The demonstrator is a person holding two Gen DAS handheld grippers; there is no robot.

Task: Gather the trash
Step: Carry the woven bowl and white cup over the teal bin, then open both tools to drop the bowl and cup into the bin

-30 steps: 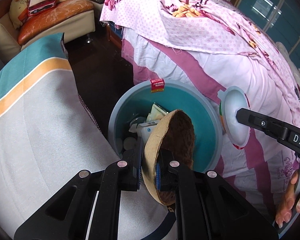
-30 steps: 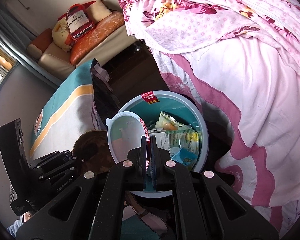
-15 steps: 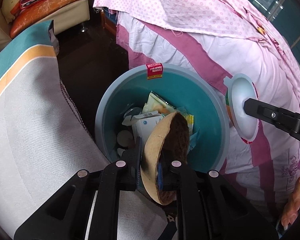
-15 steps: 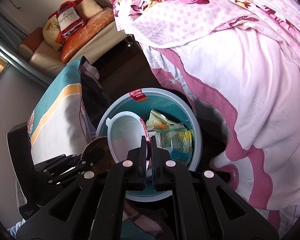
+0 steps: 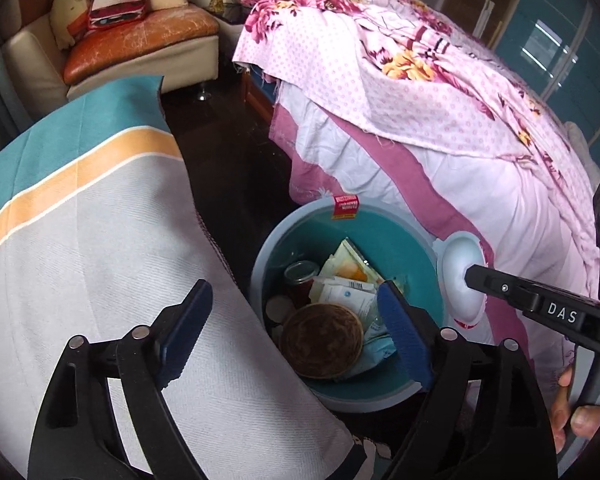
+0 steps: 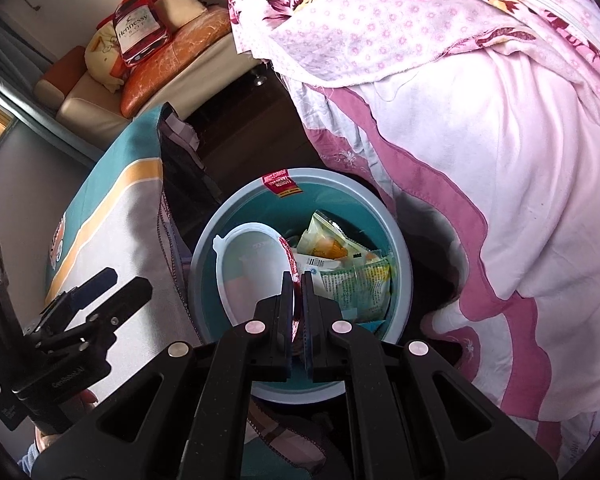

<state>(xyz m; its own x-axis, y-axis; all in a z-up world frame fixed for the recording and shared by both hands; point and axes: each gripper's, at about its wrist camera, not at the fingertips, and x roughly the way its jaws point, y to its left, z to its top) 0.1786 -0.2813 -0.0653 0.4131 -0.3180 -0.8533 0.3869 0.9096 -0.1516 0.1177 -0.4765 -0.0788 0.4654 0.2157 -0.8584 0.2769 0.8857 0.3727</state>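
The left gripper (image 5: 296, 328) hangs over the round teal plastic bin with a grey-blue rim (image 5: 384, 400), its blue-padded jaws opening wide with nothing pressed between them. Seen past them, a round brown paper bowl (image 5: 322, 340) lies inside the bin at about 7 o'clock of its opening, resting on crumpled white and yellow-green snack wrappers (image 5: 350, 280), with a small glass jar (image 5: 298, 276) just beside it at 11 o'clock. A red sticker (image 5: 345, 206) sits on the bin's rim at 12 o'clock. The right gripper (image 6: 297, 284) is pressed together on the red-edged rim of a shallow white plastic lid (image 6: 252, 264), pinching it on edge above the left half of the bin; in the left wrist view that lid shows at the bin's 3 o'clock. A teal, orange and white striped cloth (image 5: 80, 240) lies at 9 o'clock of the bin, and a pink floral bedspread (image 5: 440, 128) drapes at 1 o'clock.
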